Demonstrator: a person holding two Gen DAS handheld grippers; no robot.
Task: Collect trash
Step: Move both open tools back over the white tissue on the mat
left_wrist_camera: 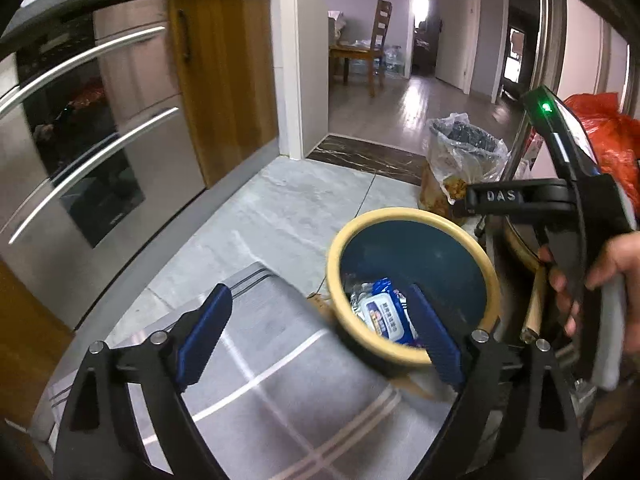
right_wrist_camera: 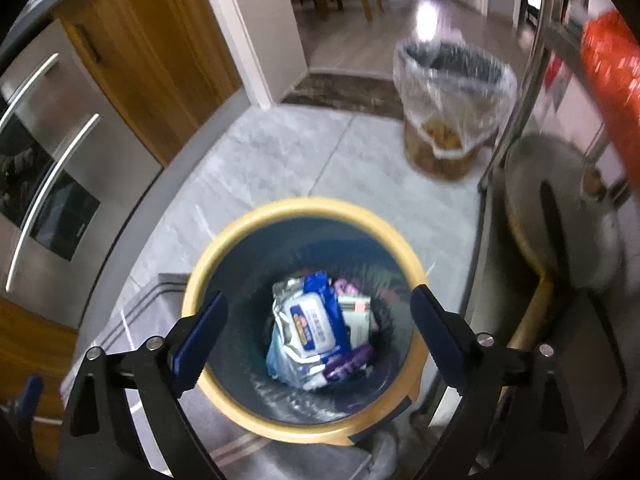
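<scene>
Round dark-blue bin with cream-yellow rim, on grey floor mat: holds blue-and-white wipes packet and mixed wrappers. Right gripper above bin, jaws wide, empty. Left gripper at bin's near-left rim, jaws wide, empty.

White letters "DAS" stand on the black right gripper, at about two o'clock; the wipes pack print is unreadable.

Grey tiled floor, wooden cabinet, steel oven, chair
</scene>
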